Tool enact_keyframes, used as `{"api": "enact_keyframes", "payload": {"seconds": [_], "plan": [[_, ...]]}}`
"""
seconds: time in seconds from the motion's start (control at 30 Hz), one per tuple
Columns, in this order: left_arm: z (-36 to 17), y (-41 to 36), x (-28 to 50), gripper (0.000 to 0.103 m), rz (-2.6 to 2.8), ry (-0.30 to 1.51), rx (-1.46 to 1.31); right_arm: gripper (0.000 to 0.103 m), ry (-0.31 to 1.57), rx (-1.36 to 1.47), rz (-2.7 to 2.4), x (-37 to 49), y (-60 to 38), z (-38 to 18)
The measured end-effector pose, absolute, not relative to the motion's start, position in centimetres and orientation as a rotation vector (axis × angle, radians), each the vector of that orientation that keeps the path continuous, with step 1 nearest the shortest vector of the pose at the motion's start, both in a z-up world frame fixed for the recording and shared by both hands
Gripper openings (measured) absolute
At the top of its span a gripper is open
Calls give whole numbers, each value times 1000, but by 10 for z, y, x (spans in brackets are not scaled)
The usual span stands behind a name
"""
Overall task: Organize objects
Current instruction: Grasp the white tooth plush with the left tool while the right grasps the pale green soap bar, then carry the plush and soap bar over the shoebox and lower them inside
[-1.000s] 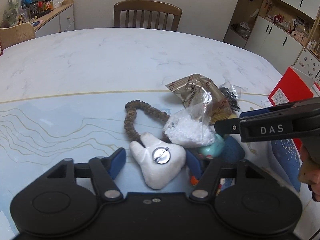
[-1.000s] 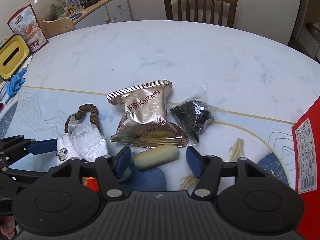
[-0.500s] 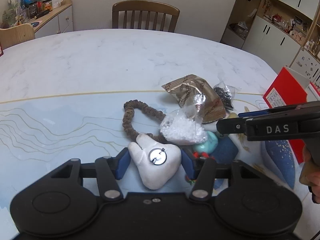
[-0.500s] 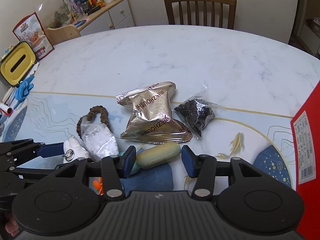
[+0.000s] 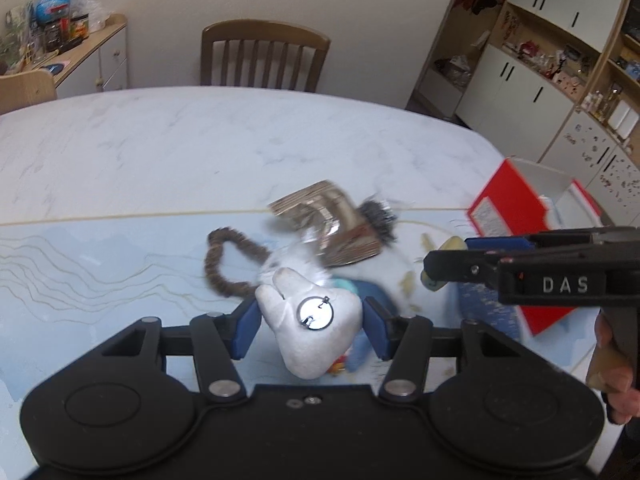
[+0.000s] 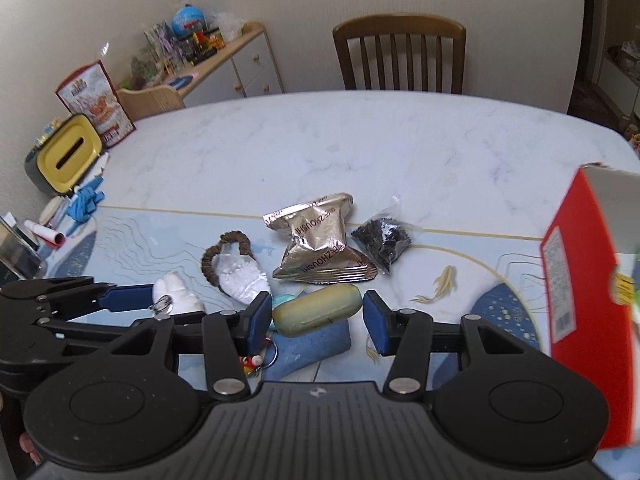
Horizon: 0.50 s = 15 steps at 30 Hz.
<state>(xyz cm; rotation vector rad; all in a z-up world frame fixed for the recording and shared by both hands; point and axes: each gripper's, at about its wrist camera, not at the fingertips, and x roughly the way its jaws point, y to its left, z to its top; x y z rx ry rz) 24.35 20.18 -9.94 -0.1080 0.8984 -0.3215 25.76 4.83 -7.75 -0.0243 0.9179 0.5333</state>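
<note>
Mid-pickup, two at once: left gripper [image 5: 311, 318] clamped on the white tooth-shaped plush [image 5: 310, 318], raised off the table [image 5: 200, 148]; right gripper [image 6: 316, 316] pinching the olive oblong case [image 6: 316, 314], apparently lifted too; half a second ago both items sat on the mat, pads just closing; next — probably carry to the red box [image 6: 580, 280], squeeze kept firm.

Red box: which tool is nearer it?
Right. The right tool, around the green case, sits beside the red box; the left tool, gripping the white plush tooth, is farther away.
</note>
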Motion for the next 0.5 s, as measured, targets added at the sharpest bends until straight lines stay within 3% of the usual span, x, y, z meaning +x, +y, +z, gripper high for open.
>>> {"api": "enact_keyframes", "payload": {"seconds": [0.5], "plan": [[-44,124,219,54,-443,863,-72,49,868,45,485,224,-35,-28]]}}
